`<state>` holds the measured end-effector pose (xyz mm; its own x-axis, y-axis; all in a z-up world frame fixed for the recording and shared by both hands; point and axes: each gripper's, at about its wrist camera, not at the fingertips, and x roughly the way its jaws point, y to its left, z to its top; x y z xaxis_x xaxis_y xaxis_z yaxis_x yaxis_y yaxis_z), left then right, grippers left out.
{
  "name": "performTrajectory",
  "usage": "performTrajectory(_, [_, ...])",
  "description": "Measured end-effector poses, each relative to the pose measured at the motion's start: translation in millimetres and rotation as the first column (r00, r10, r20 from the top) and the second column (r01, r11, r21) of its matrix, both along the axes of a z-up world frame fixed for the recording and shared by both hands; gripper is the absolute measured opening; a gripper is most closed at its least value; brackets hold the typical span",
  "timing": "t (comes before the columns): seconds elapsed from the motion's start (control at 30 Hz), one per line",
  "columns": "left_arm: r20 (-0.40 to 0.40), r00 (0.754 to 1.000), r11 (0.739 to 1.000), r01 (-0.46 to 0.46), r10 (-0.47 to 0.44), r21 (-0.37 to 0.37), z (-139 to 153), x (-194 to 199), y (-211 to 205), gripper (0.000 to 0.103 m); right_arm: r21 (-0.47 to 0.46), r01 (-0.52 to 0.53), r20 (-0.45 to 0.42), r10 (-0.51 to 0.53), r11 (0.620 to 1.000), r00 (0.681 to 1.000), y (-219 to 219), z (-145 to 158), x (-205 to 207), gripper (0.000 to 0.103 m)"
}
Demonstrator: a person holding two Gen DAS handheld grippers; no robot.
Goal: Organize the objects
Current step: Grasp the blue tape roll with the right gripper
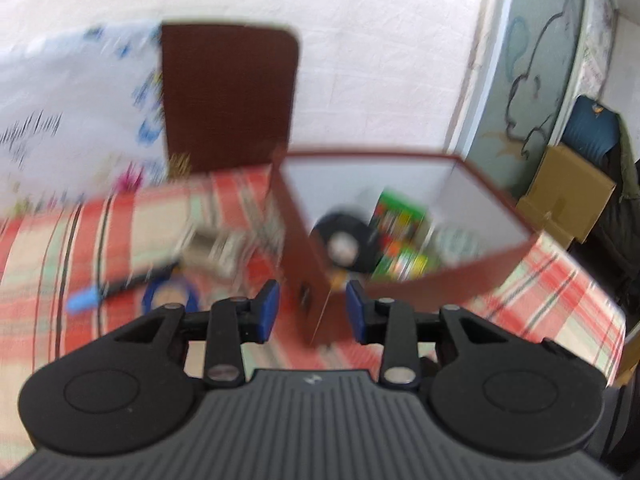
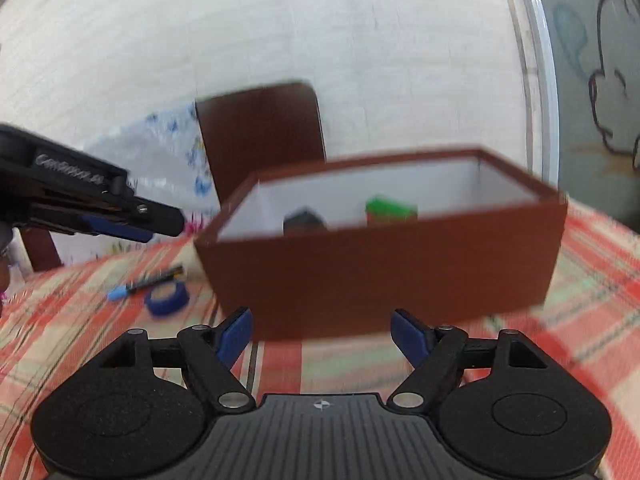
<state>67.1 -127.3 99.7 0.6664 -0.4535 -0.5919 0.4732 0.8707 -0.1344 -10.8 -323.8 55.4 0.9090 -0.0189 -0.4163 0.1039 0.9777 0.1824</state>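
From the left wrist, the left gripper [image 1: 312,312] is seen with jaws spread and nothing held, poised over the near corner of the brown box [image 1: 316,280]. Inside the box, a black tape roll [image 1: 346,242] and a green packet [image 1: 400,236] are already stowed, blurred by motion. Left on the checked tablecloth [image 1: 60,280], just beside the box, a blue tape roll [image 1: 170,300] and a blue-capped marker [image 1: 116,288] are waiting.

From the right wrist, the right gripper [image 2: 322,336] is shown empty too, jaws wide, facing the box's front wall. The marker and tape lie well off to its left. A between-pickups step is judged; a swing left and down is called for next.
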Motion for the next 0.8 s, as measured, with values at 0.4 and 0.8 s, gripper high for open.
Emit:
performTrajectory(0.4, [0.121, 0.979, 0.972, -0.182, 0.164, 0.151, -103, -15, 48, 0.066, 0.007, -0.001, -0.098, 0.002, 1.0, 0.995, 15, -34, -21, 0.085])
performTrajectory(0.8, [0.114, 0.985, 0.983, -0.146, 0.133, 0.112, -105, -16, 50, 0.086, -0.071, -0.014, -0.127, 0.005, 0.997, 0.992, 25, -35, -13, 0.09])
